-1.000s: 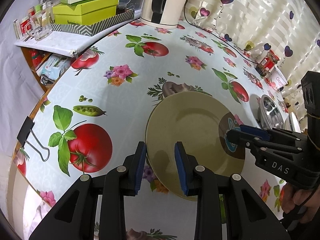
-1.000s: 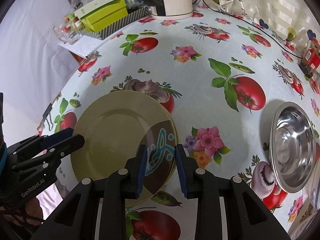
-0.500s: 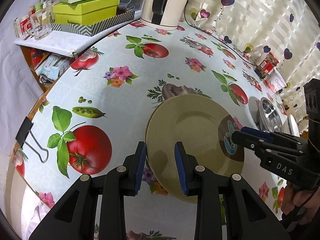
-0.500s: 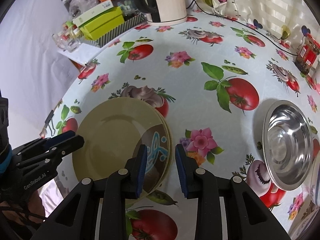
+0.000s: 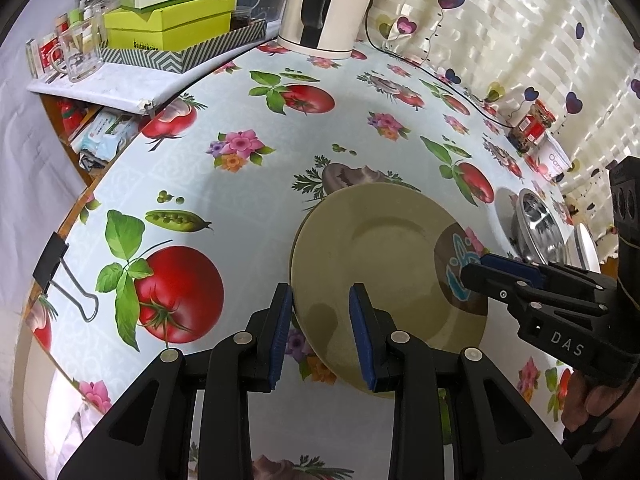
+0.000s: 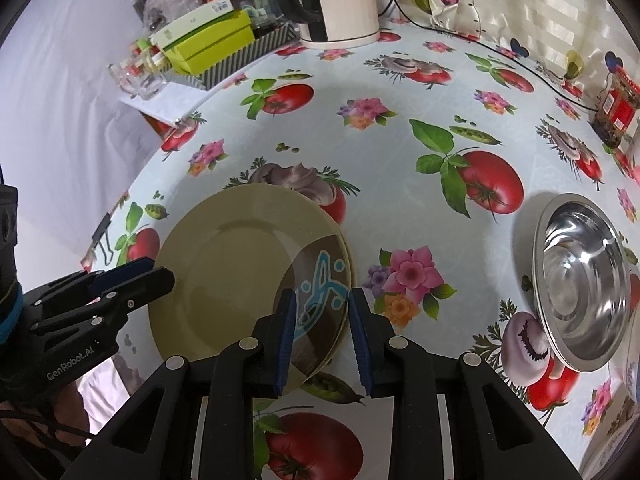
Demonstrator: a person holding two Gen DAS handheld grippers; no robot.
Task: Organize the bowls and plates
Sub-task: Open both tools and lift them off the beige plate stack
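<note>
Left wrist view: both grippers' jaws are standing released over the olive plates (image 5: 384,264) stacked on the tabletop (image 5: 248,200), apparently leaving them settled, steel bowl (image 5: 532,220) waiting nearby

The plate (image 6: 240,272) lies on the table (image 6: 400,160) near its front edge. The steel bowl (image 6: 580,284) sits to its right, well apart. The kettle (image 6: 340,0) stands behind, at the far edge.

Left gripper (image 5: 320,332) jaws straddle the olive plate's (image 5: 384,264) rim.
</note>
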